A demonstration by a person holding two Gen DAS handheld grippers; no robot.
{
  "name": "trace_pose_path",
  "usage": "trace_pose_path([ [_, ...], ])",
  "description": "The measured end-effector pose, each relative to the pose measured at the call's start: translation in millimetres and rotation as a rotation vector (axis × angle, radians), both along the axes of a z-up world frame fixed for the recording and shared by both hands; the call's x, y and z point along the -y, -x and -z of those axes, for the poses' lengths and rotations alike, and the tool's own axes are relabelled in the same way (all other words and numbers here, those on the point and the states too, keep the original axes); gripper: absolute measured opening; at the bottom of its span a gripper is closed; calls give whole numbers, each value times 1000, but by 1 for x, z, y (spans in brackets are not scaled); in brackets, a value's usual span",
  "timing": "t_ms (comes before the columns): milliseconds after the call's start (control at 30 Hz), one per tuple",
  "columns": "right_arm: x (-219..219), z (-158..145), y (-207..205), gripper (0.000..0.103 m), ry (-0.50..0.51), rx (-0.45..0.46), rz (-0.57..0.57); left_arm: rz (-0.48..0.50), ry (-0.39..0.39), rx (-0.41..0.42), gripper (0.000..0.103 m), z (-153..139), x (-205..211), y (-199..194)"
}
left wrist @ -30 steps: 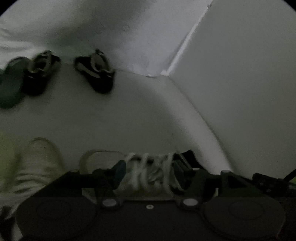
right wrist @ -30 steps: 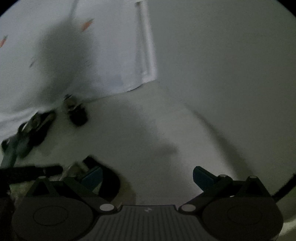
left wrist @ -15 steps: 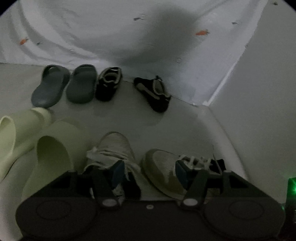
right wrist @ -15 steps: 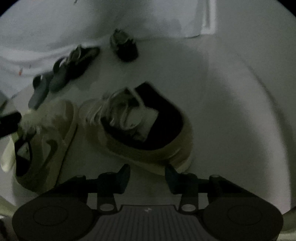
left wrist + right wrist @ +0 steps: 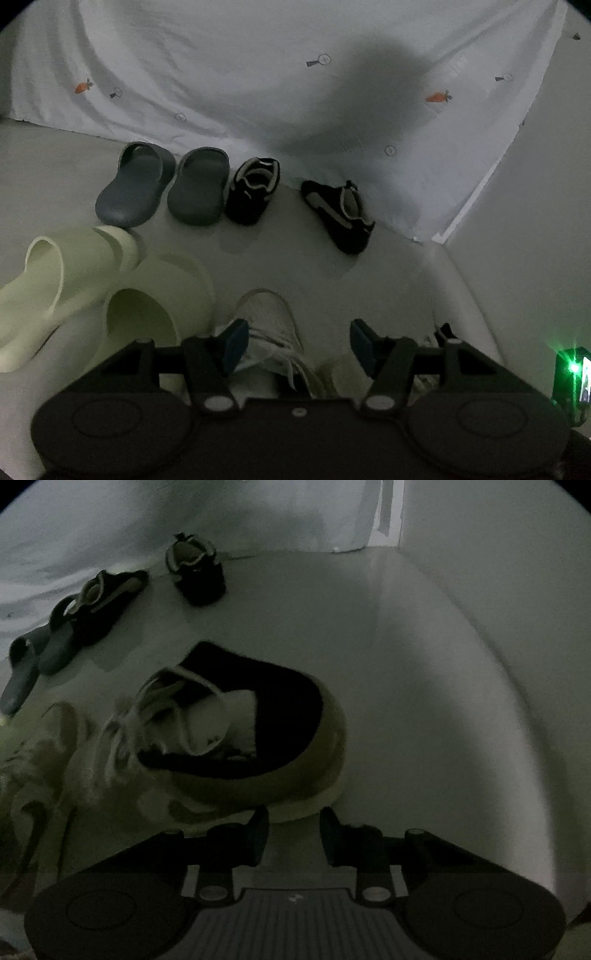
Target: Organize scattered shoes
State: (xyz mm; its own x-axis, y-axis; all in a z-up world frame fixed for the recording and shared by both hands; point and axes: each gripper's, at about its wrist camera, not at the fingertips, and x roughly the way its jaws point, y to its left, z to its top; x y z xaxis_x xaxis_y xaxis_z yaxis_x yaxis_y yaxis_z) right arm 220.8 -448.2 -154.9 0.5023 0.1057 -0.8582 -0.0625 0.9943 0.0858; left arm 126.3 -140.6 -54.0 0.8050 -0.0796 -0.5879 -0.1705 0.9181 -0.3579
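Both views are dim. The left gripper [image 5: 295, 338] sits low over the floor [image 5: 295, 258] with its jaws spread wide, pinching nothing. Between and below its blue pads lies a white lace-up sneaker [image 5: 271, 325], toe pointing away from the camera. A second pale shoe appears partly under the right-hand pad, but it is too hidden to identify with certainty.

To the left of the white lace-up sneaker stand two pale green slides [image 5: 74, 280], side by side and touching. Farther back, near a white sheet printed with carrots [image 5: 221, 66], four shoes form a rough row: two grey clogs [image 5: 162, 184] just beside each other, then a black sneaker with white trim [image 5: 255, 192] next to the right clog. A second black sneaker [image 5: 338, 216] lies apart from its mate, turned at an angle, heel toward the wall corner.

The right gripper [image 5: 293, 834] has its jaws narrowed to a small gap, empty, positioned just behind the heel of a cream sneaker with a dark lining [image 5: 240, 746]. This cream sneaker rests on the floor, its opening facing the camera and laces loose. Its mate lies just to the left. The black sneakers and grey clogs appear beyond, along the sheet. A plain wall [image 5: 498, 590] bounds the floor on the right.
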Motion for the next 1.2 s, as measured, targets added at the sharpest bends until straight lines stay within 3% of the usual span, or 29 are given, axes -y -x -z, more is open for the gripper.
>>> trace_pose_path([
  [267, 12, 3, -50, 32, -67, 94, 87, -31, -26, 1, 63, -1, -7, -5],
  [333, 12, -2, -54, 35, -106, 120, 130, -48, -32, 6, 66, -2, -11, -5],
  [400, 15, -11, -47, 44, -159, 179, 205, -72, -28, 8, 66, -2, -16, -5],
  [567, 17, -23, -18, 54, -185, 286, 244, -94, 6, -1, 66, 1, -22, -7],
  [633, 15, -22, -10, 62, -195, 301, 214, -78, 7, -6, 67, 1, -19, -8],
  [700, 10, -21, -6, 85, -213, 303, 161, -59, 5, -10, 67, 2, -15, -10],
  [833, -1, -19, 2, 95, -248, 306, 56, -29, -2, -13, 67, 2, -7, -8],
  [967, -11, -17, 9, 97, -274, 305, -32, -31, 1, -19, 67, 3, -6, -3],
  [1067, -39, 3, 0, 97, -182, 244, -129, -50, -3, -15, 67, 1, -8, 5],
  [1200, -55, 17, -9, 97, -55, 210, -174, -88, 8, -23, 67, 2, -14, 14],
])
